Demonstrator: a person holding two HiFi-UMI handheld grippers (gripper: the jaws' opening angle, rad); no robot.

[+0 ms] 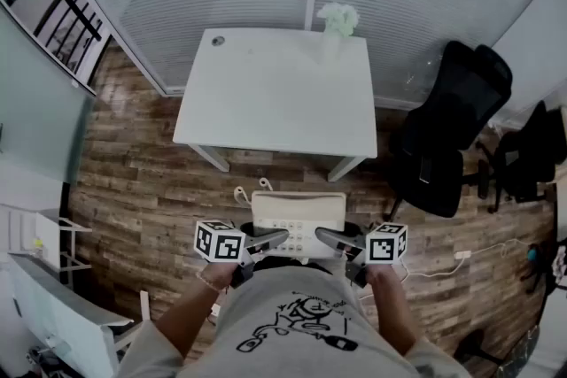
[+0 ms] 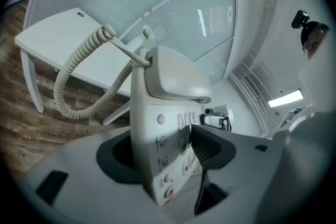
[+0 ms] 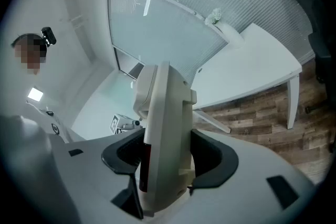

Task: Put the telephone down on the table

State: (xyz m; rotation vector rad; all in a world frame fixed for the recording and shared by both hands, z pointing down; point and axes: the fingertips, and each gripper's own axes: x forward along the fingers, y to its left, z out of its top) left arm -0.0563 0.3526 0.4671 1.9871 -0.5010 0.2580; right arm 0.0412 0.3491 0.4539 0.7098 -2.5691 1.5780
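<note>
Floor (image 1: 133,181): wood planks, seen under and around the counter.
Counter (image 1: 275,93): white, rectangular, top bare exc. items at far edge.
Chair (image 1: 452,137): black office type, stood on floor by counter's R near corner.
Telephone (image 1: 298,221): beige desk set, held in the air between both tongs, off the counter, just short of the middle of its near edge. Handset (image 2: 176,73) is seated on the cradle; keypad is turned up toward the head cam.
L tongs (image 1: 270,238): clamped on telephone's L side, one pad pressed on the button face, the other behind the body.
R tongs (image 1: 332,238): clamped on telephone's R side, body gripped edge-on betw. wide-set pads.
Cord (image 2: 79,86): coiled, beige, hung in a loop from the telephone's far end.
Plant (image 1: 339,19): small, pale green, at counter's far edge nr R corner.
</note>
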